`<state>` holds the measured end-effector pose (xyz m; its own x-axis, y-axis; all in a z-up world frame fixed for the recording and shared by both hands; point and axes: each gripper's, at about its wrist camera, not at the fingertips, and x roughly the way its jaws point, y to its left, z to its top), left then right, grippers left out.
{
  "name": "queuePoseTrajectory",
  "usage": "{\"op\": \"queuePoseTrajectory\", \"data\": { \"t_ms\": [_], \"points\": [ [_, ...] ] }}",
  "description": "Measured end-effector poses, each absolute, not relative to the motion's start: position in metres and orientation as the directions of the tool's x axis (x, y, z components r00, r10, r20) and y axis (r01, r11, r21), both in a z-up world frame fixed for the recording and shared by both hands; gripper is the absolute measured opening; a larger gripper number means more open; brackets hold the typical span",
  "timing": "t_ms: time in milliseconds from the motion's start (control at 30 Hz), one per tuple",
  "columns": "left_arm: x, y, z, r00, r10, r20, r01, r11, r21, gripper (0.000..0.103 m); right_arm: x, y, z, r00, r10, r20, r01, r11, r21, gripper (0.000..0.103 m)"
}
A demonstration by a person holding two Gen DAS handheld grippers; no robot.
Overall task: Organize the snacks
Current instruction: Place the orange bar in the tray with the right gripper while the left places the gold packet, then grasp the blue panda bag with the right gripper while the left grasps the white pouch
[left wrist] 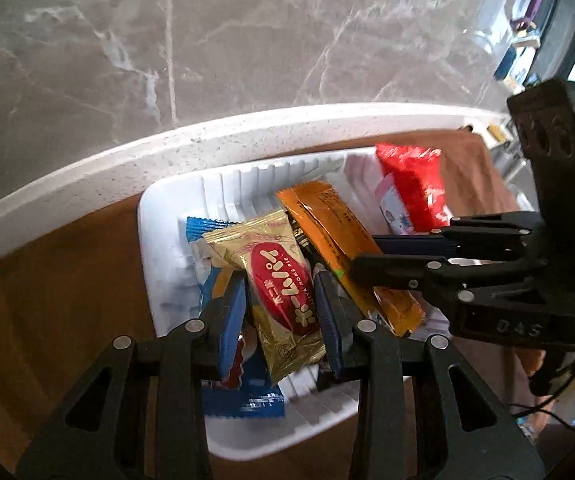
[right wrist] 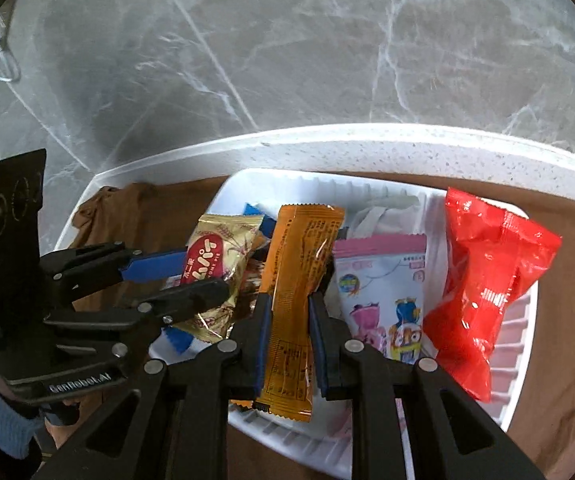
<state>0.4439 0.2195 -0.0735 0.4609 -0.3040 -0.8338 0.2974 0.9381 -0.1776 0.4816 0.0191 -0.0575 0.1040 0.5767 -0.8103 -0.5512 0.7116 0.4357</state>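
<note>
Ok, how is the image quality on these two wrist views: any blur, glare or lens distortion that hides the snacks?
Left wrist: strong fisheye bend on the white counter edge; the red bag is motion-smeared, the gold packet legible, and the top right is washed out by daylight. Right wrist: same curvature; glare spots on the red bag and the orange packet, but print stays readable.

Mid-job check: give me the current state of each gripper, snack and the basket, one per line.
left gripper: shut on the gold packet.
right gripper: shut on the orange packet.
gold packet: held over the basket.
orange packet: held upright over the basket.
red packet: leaning in the basket.
pink-topped packet: in the basket.
white basket: holding snacks.
</note>
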Motion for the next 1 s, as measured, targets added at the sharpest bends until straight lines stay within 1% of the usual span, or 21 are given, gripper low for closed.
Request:
{"op": "queuePoseTrajectory", "data": {
  "t_ms": [33, 100, 233, 433, 500, 700, 800, 1000],
  "points": [
    [0.447, 0.219, -0.077, 0.458, -0.304, -0.836, 0.299, 0.938, -0.177, 0.033, 0.482, 0.021, -0.059, 0.105, 0.576, -0.810, -0.553, 0.711, 0.434, 0.021],
    [0.449, 0.217, -0.084, 0.453, -0.295, -0.841, 0.295, 0.940, -0.171, 0.033, 0.481, 0.025, -0.059, 0.107, 0.570, -0.814, -0.562, 0.711, 0.424, 0.025],
    [0.449, 0.219, -0.085, 0.467, -0.288, -0.836, 0.275, 0.946, -0.172, 0.036, 0.479, 0.027, -0.057, 0.121, 0.564, -0.817, -0.570, 0.713, 0.407, 0.026],
    [0.438, 0.225, -0.069, 0.522, -0.241, -0.818, 0.250, 0.960, -0.123, 0.041, 0.475, 0.012, -0.040, 0.151, 0.574, -0.805, -0.571, 0.715, 0.403, 0.028],
    [0.430, 0.225, -0.062, 0.533, -0.245, -0.810, 0.243, 0.961, -0.130, 0.041, 0.472, 0.004, -0.031, 0.153, 0.587, -0.795, -0.567, 0.711, 0.416, 0.028],
    [0.394, 0.223, -0.046, 0.555, -0.251, -0.793, 0.233, 0.962, -0.142, 0.042, 0.451, -0.030, 0.000, 0.161, 0.611, -0.775, -0.576, 0.696, 0.429, 0.029],
    [0.364, 0.217, -0.039, 0.548, -0.262, -0.794, 0.240, 0.959, -0.151, 0.043, 0.434, -0.050, 0.019, 0.176, 0.616, -0.767, -0.594, 0.688, 0.416, 0.034],
    [0.298, 0.204, -0.038, 0.514, -0.281, -0.810, 0.253, 0.952, -0.170, 0.045, 0.388, -0.098, 0.051, 0.212, 0.616, -0.759, -0.620, 0.685, 0.383, 0.036]
  ]
}}
